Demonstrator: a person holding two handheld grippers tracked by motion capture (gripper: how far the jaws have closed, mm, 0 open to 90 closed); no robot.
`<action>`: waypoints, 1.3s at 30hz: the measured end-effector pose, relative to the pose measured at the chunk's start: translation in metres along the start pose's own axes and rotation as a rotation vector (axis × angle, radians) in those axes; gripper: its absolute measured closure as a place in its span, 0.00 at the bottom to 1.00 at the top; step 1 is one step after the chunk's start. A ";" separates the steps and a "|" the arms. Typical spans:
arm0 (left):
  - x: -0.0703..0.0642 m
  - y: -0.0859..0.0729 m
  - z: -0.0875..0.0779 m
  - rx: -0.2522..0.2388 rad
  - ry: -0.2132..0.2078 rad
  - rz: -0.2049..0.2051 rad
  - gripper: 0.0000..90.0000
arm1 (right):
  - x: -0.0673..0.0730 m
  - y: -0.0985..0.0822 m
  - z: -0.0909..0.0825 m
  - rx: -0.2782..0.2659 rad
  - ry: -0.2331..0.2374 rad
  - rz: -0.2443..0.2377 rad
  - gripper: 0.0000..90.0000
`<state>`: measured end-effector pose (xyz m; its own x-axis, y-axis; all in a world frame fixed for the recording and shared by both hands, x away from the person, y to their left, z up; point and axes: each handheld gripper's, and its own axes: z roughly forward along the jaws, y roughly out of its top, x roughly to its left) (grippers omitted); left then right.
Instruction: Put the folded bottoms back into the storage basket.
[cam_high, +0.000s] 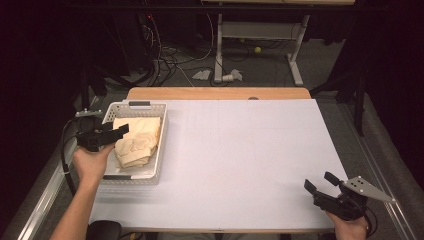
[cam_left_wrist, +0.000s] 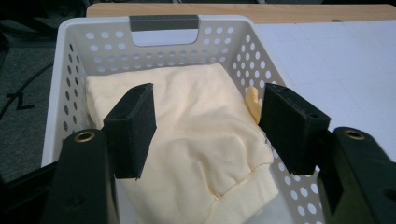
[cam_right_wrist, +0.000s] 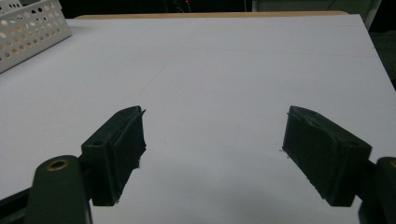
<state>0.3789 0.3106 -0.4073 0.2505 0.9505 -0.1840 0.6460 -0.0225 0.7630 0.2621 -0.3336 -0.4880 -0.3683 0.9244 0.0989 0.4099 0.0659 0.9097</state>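
Both claws gape: left claw (cam_left_wrist: 205, 130) over the basket's (cam_left_wrist: 74, 56) yellow garment (cam_left_wrist: 196, 121), right claw (cam_right_wrist: 212, 154) above bare table (cam_right_wrist: 224, 60)

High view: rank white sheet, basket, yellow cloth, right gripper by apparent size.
1. white sheet, by far the largest.
2. basket.
3. yellow cloth, lying inside the basket.
4. right gripper. It looks close to the cloth and sits nearer the camera, so this last pair is unsure.

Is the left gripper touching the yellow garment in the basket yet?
Cannot tell. In the left gripper view the left gripper stands open over the yellow garment in the white basket; neither contact nor gap shows plainly.
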 end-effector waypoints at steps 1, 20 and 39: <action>-0.001 0.000 -0.001 -0.003 -0.005 0.002 0.39 | 0.000 0.000 0.000 0.000 0.000 0.000 0.24; -0.016 -0.010 -0.012 -0.033 -0.064 0.039 0.39 | 0.000 0.000 0.000 0.002 -0.001 0.002 0.24; -0.024 -0.020 -0.020 -0.059 -0.096 0.059 0.36 | 0.000 0.000 0.000 0.001 -0.001 0.003 0.24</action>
<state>0.3456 0.2939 -0.4055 0.3562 0.9141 -0.1937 0.5856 -0.0568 0.8086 0.2620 -0.3338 -0.4880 -0.3658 0.9252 0.1014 0.4116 0.0631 0.9092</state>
